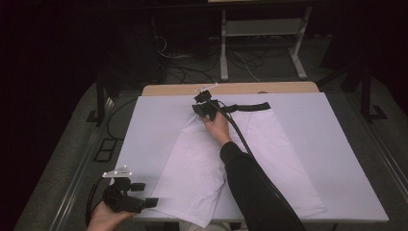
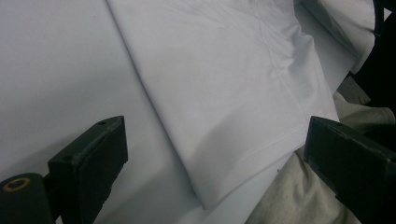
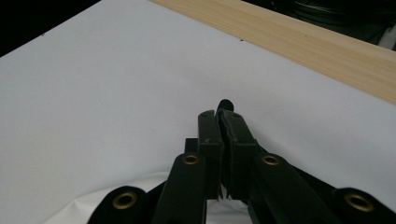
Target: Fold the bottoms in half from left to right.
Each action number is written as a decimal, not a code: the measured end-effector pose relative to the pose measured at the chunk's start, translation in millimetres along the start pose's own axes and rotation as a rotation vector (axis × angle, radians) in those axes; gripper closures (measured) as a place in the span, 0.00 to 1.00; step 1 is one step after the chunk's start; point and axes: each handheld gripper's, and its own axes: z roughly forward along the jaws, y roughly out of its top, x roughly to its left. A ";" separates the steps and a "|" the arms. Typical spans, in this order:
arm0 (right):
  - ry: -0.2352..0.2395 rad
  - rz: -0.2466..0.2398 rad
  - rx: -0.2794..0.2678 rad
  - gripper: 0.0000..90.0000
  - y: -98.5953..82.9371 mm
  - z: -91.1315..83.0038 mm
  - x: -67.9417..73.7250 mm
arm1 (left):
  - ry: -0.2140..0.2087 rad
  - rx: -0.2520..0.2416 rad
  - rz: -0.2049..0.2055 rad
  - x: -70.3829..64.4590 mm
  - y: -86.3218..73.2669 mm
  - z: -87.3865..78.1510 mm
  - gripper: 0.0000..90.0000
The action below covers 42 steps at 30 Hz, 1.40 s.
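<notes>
- So there's a white garment [image 1: 202, 163] spread flat on a desk [image 1: 337, 144] that has a white cover over it. A strip of bare wood [image 1: 231, 89] shows along the far edge.
- The garment runs from the far middle of the desk down to the near edge. Its near-left corner hangs a bit past that edge.
- It has a black band [image 1: 250, 107] at its far end, lying flat and pointing off to the right.
- The right hand-held gripper [image 1: 202, 107] is out at the far middle, right at the left end of that band. In the right gripper view its jaws are pressed together with a thin bit of dark material [image 3: 226, 105] pinched between the tips, so it looks clamped on the band.
- The right hand [image 1: 217, 127] and its dark sleeve [image 1: 250, 183] lie across the garment, and the cable [image 1: 240, 137] trails back along the arm.
- The left hand-held gripper [image 1: 139, 201] is at the near-left corner of the desk, just beside the garment's near-left corner. Its jaws are spread wide with nothing between them.
- The left gripper view looks down on that hem corner [image 2: 205, 198], with beige cloth [image 2: 289, 196] showing below the desk edge.
</notes>
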 end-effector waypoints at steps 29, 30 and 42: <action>0.006 0.034 -0.040 0.95 -4.8 -10.8 -10.7 | -0.049 0.044 -0.056 4.8 -15.6 -0.1 0.56; 0.009 0.036 -0.043 0.95 -4.5 -11.0 -10.0 | -0.042 0.046 -0.059 5.3 -15.4 0.7 0.60; 0.021 0.033 -0.048 0.95 -2.6 -14.6 -10.2 | -0.025 0.070 -0.049 5.8 -14.7 6.1 0.92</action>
